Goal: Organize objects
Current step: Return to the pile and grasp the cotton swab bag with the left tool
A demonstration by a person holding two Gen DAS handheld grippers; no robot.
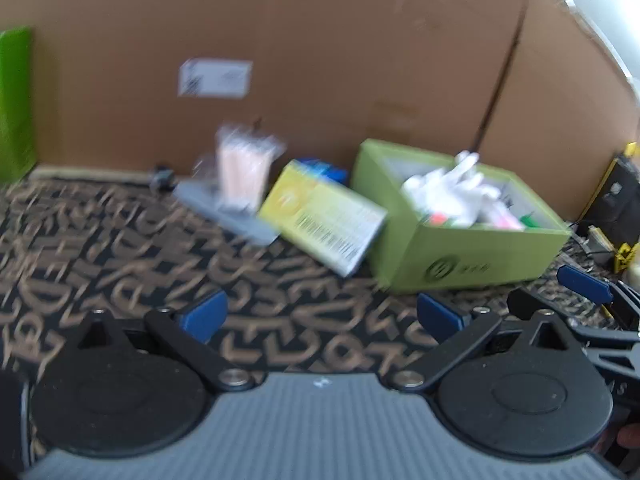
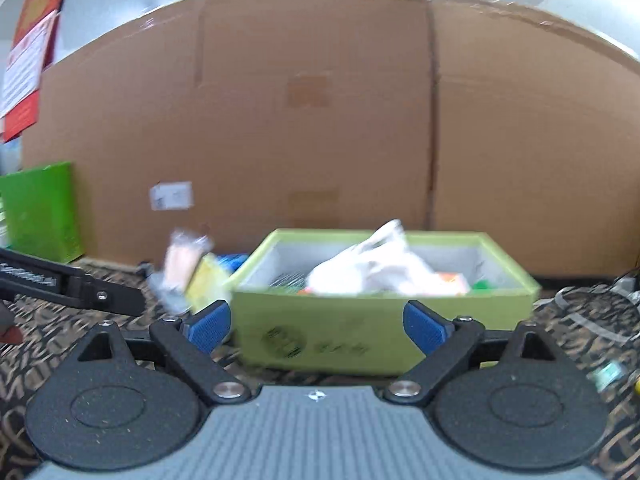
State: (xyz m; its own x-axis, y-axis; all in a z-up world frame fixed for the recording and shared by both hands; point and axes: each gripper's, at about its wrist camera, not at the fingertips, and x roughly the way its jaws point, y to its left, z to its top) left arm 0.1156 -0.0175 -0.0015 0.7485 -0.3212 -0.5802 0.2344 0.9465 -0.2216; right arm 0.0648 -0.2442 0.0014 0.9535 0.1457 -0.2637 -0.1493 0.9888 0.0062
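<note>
An open-topped light green box (image 1: 472,256) (image 2: 360,332) stands on the patterned cloth and holds a white plastic bag (image 1: 448,188) (image 2: 372,268) and coloured markers. A yellow-green carton (image 1: 324,224) (image 2: 208,280) leans against the box's left side. A clear packet of pale sticks (image 1: 244,168) (image 2: 182,260) stands behind the carton on a grey flat piece (image 1: 228,208). My left gripper (image 1: 320,316) is open over the cloth, short of the carton, with nothing between its fingers. My right gripper (image 2: 318,326) is open and empty, facing the box's front wall.
A tall cardboard sheet (image 1: 320,40) (image 2: 320,120) closes off the back. A bright green box (image 1: 14,104) (image 2: 40,212) stands at far left. Black and yellow items (image 1: 616,200) and a cable (image 2: 592,308) lie to the right. The black-and-tan cloth (image 1: 120,240) covers the surface.
</note>
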